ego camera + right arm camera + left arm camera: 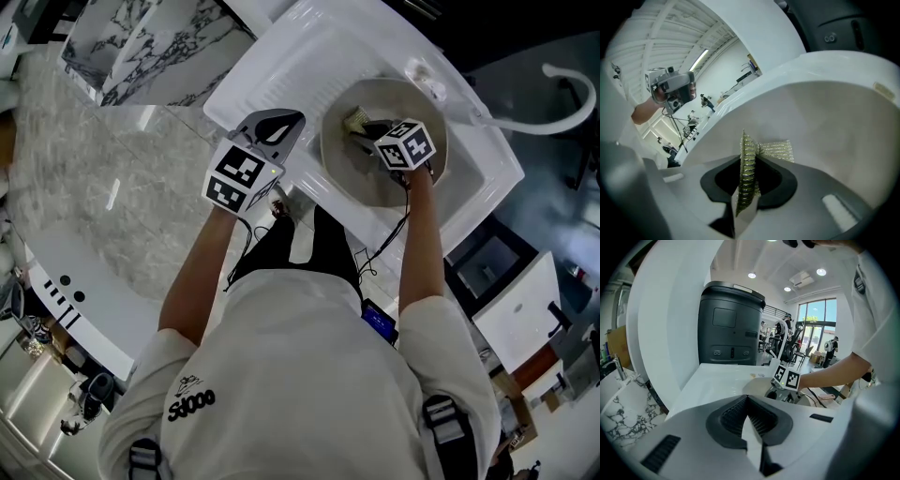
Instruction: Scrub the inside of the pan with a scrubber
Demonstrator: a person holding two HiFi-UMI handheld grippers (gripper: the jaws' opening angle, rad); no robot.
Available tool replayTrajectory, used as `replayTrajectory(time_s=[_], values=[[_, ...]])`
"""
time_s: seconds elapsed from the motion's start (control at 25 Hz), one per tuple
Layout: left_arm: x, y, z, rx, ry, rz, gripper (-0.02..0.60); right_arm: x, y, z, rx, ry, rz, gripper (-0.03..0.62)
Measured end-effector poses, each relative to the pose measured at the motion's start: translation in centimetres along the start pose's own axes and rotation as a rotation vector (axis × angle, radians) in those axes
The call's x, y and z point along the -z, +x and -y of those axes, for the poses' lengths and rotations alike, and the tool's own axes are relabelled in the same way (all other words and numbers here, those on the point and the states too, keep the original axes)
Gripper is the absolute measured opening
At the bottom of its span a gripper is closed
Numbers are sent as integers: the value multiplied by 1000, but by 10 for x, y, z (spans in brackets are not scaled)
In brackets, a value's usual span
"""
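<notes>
Right gripper (371,127) is down inside the round, shallow beige pan (370,183), and its jaws are clamped on a crumpled gold-green metallic mesh scrubber (356,119). In the right gripper view the gripper (745,194) has the scrubber (774,151) squeezed edge-on between the black pads, with a flap of mesh sticking out past the tips toward the pan's pale inner wall (825,126). Looks like the mesh sits right against the surface, but I can't swear it's actually touching.

The pan sits in the basin of a glossy white moulded sink (281,56), and the scrubber is at the far left part of the pan's inside as seen from the head view.

Left gripper (279,124) is off to the left of the pan, over the sink's flat white side area, near but not touching the pan rim. Its own view shows the left gripper (747,401) with the ribbed pads pressed together and nothing caught between them. Past it you can see the pan (757,387) and a tall dark grey bin-shaped unit (729,329) behind the sink. A curved white faucet spout (562,103) hangs off to the right.
</notes>
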State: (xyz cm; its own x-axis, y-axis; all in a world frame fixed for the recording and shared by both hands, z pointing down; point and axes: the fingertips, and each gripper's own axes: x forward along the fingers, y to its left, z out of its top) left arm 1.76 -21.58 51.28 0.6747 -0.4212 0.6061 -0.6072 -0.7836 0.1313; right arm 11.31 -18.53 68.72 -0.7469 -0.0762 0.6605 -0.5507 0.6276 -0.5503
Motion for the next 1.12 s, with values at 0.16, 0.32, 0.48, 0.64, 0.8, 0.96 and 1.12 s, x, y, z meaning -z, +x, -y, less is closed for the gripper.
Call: replayTrajectory(time_s=[0.16, 0.32, 0.48, 0.64, 0.8, 0.96, 1.12], values=[[0, 0, 1, 3, 4, -2, 0, -12, -25, 42, 203, 21, 73, 81], [2, 1, 3, 12, 4, -5, 0, -2, -46, 70, 403, -101, -45, 81], [3, 4, 7, 21, 8, -11, 0, 6, -59, 80, 501, -205, -143, 81], [3, 5, 10, 27, 9, -12, 0, -5, -75, 79, 564, -233, -139, 81], [2, 7, 13, 32, 12, -11, 0, -18, -87, 80, 606, -278, -123, 81], [3, 6, 14, 34, 11, -14, 0, -11, -89, 84, 636, -270, -152, 81], [5, 5, 13, 29, 10, -17, 0, 9, -85, 88, 607, -149, -199, 81]])
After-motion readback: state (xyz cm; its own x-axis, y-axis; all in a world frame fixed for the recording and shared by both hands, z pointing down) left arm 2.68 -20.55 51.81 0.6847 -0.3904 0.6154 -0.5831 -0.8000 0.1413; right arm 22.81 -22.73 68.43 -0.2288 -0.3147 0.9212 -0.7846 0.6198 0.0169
